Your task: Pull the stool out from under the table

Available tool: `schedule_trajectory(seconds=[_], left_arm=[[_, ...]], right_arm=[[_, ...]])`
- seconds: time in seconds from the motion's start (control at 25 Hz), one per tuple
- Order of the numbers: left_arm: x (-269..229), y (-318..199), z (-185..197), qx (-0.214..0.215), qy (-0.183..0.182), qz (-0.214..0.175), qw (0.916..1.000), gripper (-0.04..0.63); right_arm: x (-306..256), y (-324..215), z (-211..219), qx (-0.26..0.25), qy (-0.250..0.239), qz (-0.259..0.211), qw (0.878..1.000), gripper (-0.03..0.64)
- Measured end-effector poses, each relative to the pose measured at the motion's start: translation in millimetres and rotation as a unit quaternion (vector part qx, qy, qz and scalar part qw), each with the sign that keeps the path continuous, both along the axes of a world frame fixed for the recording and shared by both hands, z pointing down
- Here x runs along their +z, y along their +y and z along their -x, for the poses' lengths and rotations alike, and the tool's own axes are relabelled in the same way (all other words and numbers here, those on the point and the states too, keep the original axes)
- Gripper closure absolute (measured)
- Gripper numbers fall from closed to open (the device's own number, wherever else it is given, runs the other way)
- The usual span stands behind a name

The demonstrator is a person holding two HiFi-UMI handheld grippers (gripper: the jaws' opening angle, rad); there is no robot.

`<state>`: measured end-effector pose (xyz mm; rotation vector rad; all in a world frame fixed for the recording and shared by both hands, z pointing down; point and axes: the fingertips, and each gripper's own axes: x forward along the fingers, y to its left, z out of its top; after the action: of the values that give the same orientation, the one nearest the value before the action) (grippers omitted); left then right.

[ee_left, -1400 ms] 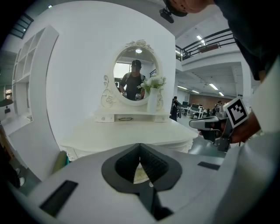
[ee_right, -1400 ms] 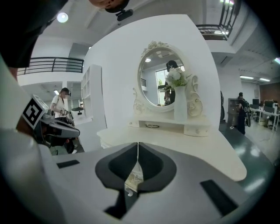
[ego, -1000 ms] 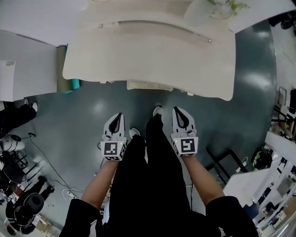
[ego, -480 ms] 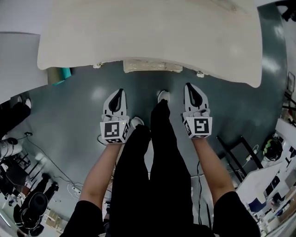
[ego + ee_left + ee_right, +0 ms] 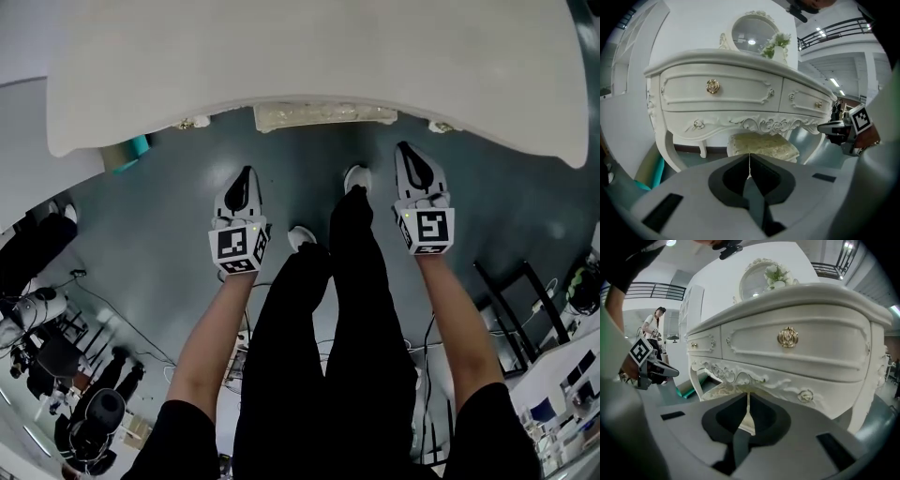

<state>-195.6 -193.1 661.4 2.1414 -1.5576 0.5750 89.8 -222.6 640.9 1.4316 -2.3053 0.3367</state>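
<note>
The stool is tucked under the white dressing table; only the front edge of its cream cushion shows from above. In the left gripper view the cushion sits between the table's carved legs. The right gripper view catches the stool low under the carved apron. My left gripper is shut and empty, held over the floor short of the table edge. My right gripper is also shut and empty, a little closer to the edge. Neither touches the stool.
A teal roll lies on the floor by the table's left leg. The person's legs and shoes stand between the grippers. A black frame is at the right, cables and gear at lower left. A mirror with flowers tops the table.
The table edge has come nearer in the head view and now fills the top. Both grippers have moved forward toward the table, still shut.
</note>
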Motion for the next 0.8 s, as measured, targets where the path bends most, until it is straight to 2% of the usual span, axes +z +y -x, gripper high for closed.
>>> schedule_trajectory(seconds=[0.12,0.28,0.4,0.6,0.8], left_arm=[[18.6,-2.1,-0.1,-0.021,0.010,0.008,0.9997,0.580],[19.1,1.6,-12.4,-0.049,0.031,0.010,0.9983,0.578],[24.8,-0.5,-25.0,-0.035,0.033,0.004,0.9988,0.580],[50.8,-7.9,-27.7,-0.020,0.016,0.002,0.9997,0.577],[77.4,-9.2,-31.1,-0.002,0.021,0.013,0.9997,0.478]], right_arm=[[21.0,0.4,-10.5,0.003,0.002,0.008,1.000,0.597],[25.1,6.7,-32.5,-0.007,0.012,0.002,1.000,0.597],[36.4,4.6,-46.9,-0.004,0.017,0.003,1.000,0.597],[72.4,-8.1,-63.1,0.016,0.033,0.009,0.999,0.597],[102.1,-17.1,-66.8,0.005,0.059,0.022,0.998,0.574]])
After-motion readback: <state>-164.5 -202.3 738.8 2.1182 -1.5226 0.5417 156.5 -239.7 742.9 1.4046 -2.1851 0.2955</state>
